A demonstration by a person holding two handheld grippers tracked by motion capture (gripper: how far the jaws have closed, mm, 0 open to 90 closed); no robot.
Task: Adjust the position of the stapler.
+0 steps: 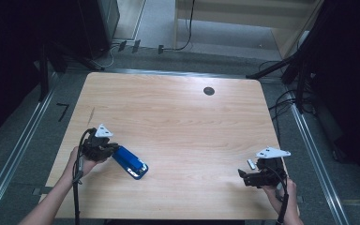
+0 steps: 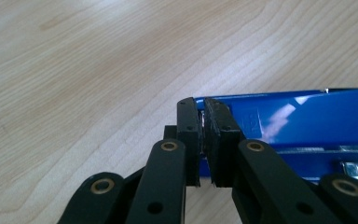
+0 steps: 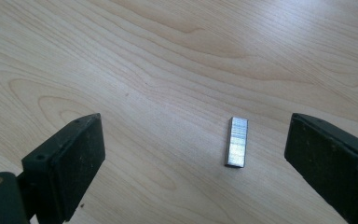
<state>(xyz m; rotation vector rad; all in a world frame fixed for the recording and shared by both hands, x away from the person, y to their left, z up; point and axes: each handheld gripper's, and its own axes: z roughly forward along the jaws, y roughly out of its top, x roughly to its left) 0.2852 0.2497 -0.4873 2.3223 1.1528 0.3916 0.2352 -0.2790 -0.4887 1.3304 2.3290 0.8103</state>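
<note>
A blue stapler [image 1: 131, 162] lies on the wooden table [image 1: 168, 108] at the near left, pointing toward the lower right. My left gripper [image 1: 108, 151] sits at its upper-left end. In the left gripper view the left gripper [image 2: 201, 112] has its jaws nearly together on a thin silvery part at the end of the stapler [image 2: 307, 121]. Near the table's right edge lies a small silver strip of staples [image 1: 251, 164]. My right gripper [image 1: 246, 176] is just in front of it. In the right gripper view the strip of staples [image 3: 237, 141] rests flat between the wide-open jaws of the right gripper [image 3: 193, 140], untouched.
A dark round hole [image 1: 209, 91] sits in the tabletop at the far right of centre. Cables and dark stands [image 1: 290, 65] crowd the floor beyond the far and right edges. The person's forearms enter from the bottom corners.
</note>
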